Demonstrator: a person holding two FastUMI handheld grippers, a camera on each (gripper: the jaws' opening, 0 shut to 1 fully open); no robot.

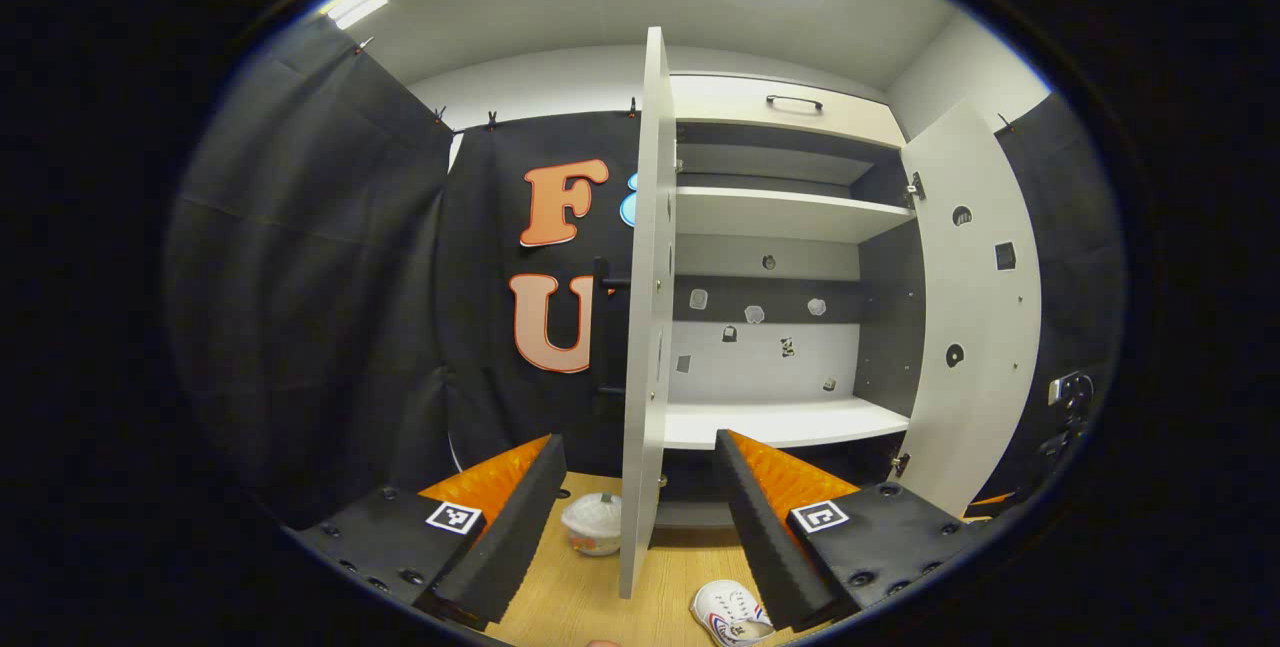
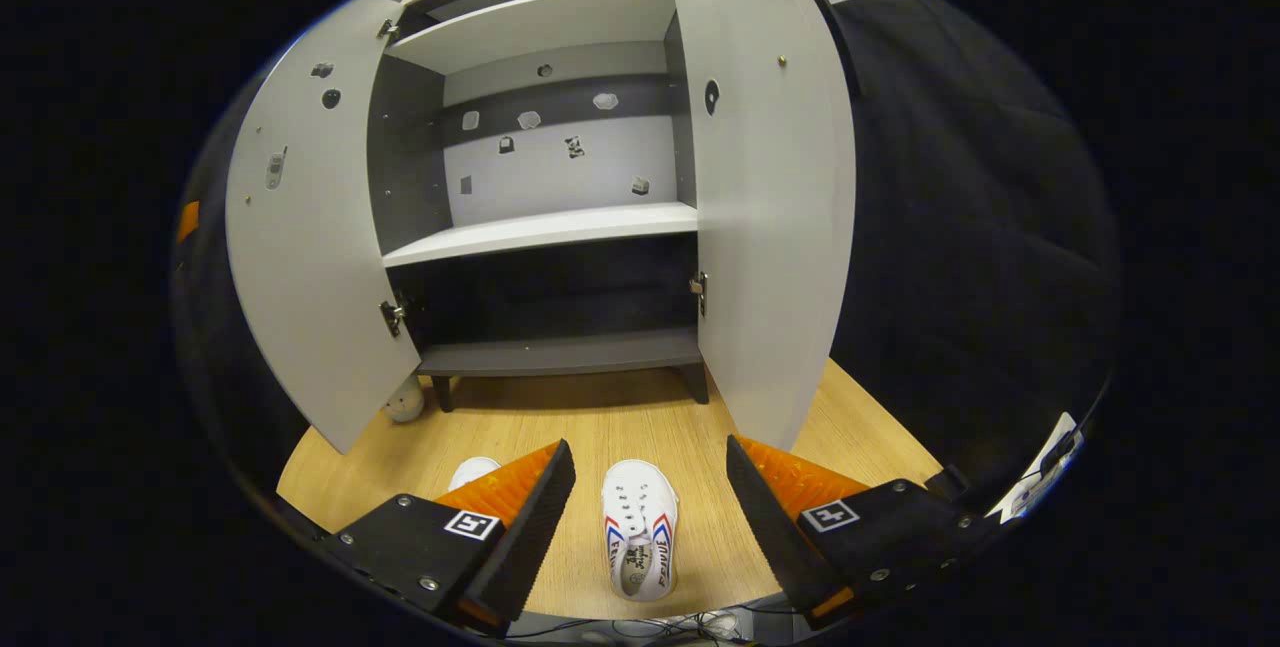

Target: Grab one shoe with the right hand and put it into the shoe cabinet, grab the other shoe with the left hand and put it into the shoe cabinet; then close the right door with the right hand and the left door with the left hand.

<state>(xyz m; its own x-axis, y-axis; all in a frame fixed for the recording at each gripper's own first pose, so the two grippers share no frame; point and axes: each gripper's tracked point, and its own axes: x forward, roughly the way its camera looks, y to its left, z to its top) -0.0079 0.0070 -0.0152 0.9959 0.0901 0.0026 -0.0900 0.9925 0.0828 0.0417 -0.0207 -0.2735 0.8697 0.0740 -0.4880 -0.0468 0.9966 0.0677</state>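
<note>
White doors of the shoe cabinet (image 2: 545, 227) stand swung open, left door (image 2: 310, 227) and right door (image 2: 770, 187), with bare shelves between them. On the wooden floor (image 2: 600, 417) before it, one white shoe (image 2: 472, 472) peeks past the right gripper (image 2: 648, 497), whose wide fingers flank the other shoe (image 2: 640, 537) without touching. The left gripper (image 1: 640, 517) hangs wide apart, the left door's edge between its fingers.

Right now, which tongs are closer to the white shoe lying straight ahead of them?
Right. The right tongs frame the white shoe, open around it. The left tongs face the cabinet door's edge.
</note>
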